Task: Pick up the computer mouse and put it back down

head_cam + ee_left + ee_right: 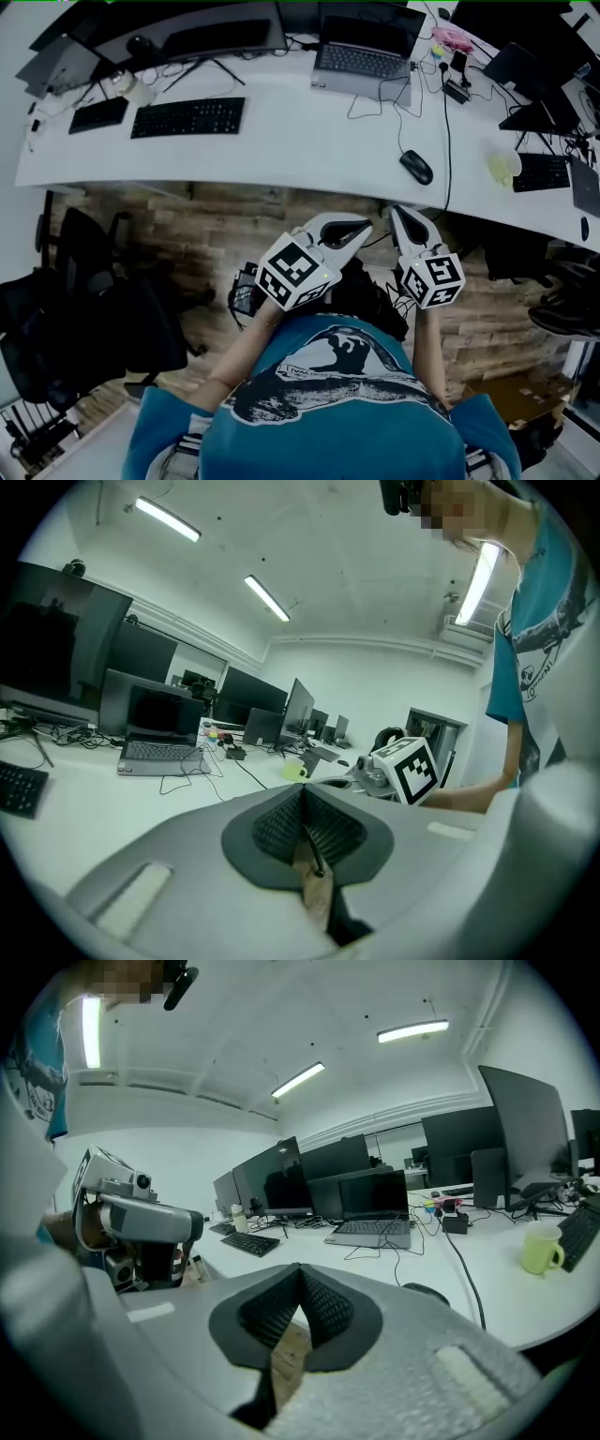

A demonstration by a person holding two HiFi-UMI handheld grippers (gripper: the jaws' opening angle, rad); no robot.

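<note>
The black computer mouse (416, 167) lies on the white desk (300, 141) near its front edge, with its cable running back toward the laptop. It also shows as a dark hump (427, 1292) just past my right jaws. Both grippers hang in front of my chest, short of the desk edge and apart from the mouse. My left gripper (361, 228) is shut with nothing in it, its pads meeting (305, 803). My right gripper (398, 214) is also shut and empty (300, 1283), and it is the one nearer the mouse.
A grey laptop (364, 58) sits behind the mouse, a black keyboard (187, 117) to the left, and a green mug (503, 167) to the right beside another keyboard (542, 172). Monitors line the back. Black office chairs (84, 309) stand on the wood floor at left.
</note>
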